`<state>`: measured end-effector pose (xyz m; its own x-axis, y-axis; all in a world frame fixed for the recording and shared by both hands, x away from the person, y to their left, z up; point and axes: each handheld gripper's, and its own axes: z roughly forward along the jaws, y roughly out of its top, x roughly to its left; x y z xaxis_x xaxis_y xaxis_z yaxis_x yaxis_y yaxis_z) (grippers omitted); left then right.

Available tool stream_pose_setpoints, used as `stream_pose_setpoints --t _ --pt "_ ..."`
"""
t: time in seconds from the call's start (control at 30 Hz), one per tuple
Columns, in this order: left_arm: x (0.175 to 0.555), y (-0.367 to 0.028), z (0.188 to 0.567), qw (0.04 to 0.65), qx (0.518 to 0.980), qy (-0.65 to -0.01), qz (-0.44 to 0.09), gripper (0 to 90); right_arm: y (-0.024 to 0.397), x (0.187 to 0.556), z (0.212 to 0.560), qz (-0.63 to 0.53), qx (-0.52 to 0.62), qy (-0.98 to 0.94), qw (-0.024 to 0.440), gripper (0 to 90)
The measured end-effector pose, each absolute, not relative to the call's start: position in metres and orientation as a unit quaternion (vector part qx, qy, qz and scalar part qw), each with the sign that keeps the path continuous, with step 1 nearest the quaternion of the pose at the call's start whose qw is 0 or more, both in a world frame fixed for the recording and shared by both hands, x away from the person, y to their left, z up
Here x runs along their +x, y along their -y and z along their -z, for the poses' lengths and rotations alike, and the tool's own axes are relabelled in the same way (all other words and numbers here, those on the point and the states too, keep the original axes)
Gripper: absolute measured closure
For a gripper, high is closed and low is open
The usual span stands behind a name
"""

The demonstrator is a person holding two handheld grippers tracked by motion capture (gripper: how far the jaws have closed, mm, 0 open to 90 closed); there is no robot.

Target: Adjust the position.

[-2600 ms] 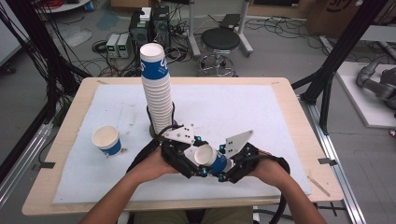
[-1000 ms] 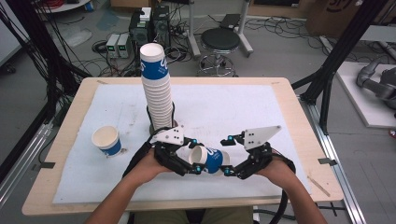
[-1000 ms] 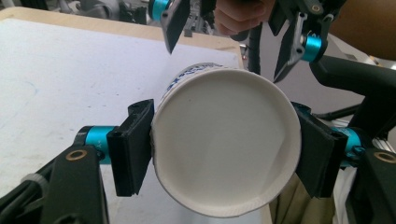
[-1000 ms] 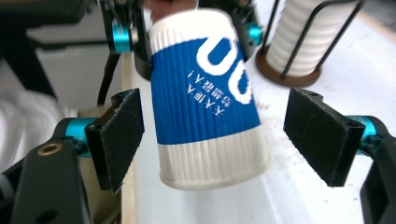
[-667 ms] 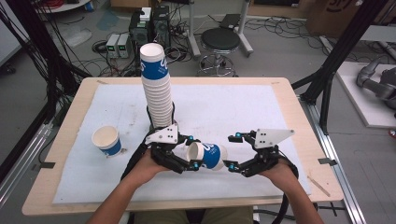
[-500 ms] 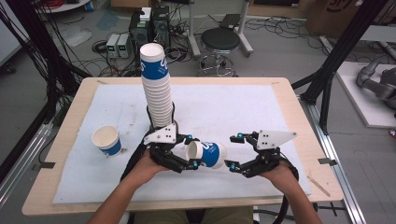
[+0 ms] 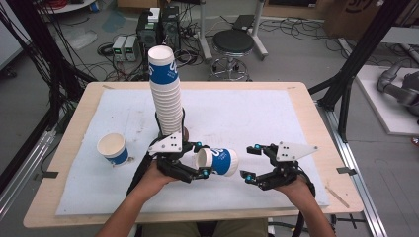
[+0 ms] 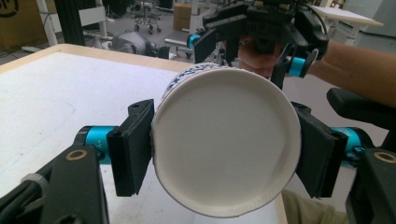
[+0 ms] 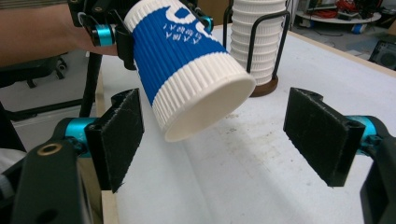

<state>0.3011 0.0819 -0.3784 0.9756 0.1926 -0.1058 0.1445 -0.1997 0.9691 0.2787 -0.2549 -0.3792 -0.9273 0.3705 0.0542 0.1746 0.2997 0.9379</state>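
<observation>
Since the earliest frame, when both grippers were bunched together over one cup at the front of the surface, my right gripper (image 7: 246, 162) has pulled away to the right and now stands apart from that cup, with a plain gap between them in the high view. Left gripper (image 7: 200, 159) has hardly shifted and stays clamped on the blue-and-white paper cup (image 7: 219, 161). I see the cup lying on its side in that grip, held above the white mat (image 7: 257, 118), its open mouth toward my left hand and its base toward the right gripper.

From the left gripper view, the two black pads press the cup (image 8: 224, 144) on either side near its rim, and I look straight into its white inside.

From the right gripper view, the jaws stand wide apart with nothing pressed between them; the cup's (image 9: 187, 65) base points down toward the gap, close by the left pad but not touching it that I can tell.

Behind the left gripper, a tall stack of cups (image 7: 165, 94) stands upright in a black wire holder (image 9: 280, 39) on a round brown base. Off to the left a single cup (image 7: 113, 149) stands upright, well apart.
</observation>
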Motion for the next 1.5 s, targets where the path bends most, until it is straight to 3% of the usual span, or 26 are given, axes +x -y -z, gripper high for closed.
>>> stream_pose_setpoints --t 0.7,1.5 --pt "0.297 -0.084 0.381 0.647 0.755 -0.104 -0.021 29.7 0.254 0.281 0.392 -0.563 0.177 -0.805 0.058 20.6" --pt "0.294 -0.077 0.383 0.672 0.737 -0.055 0.044 29.8 0.233 0.279 0.396 -0.59 0.13 -0.797 -0.013 16.8"
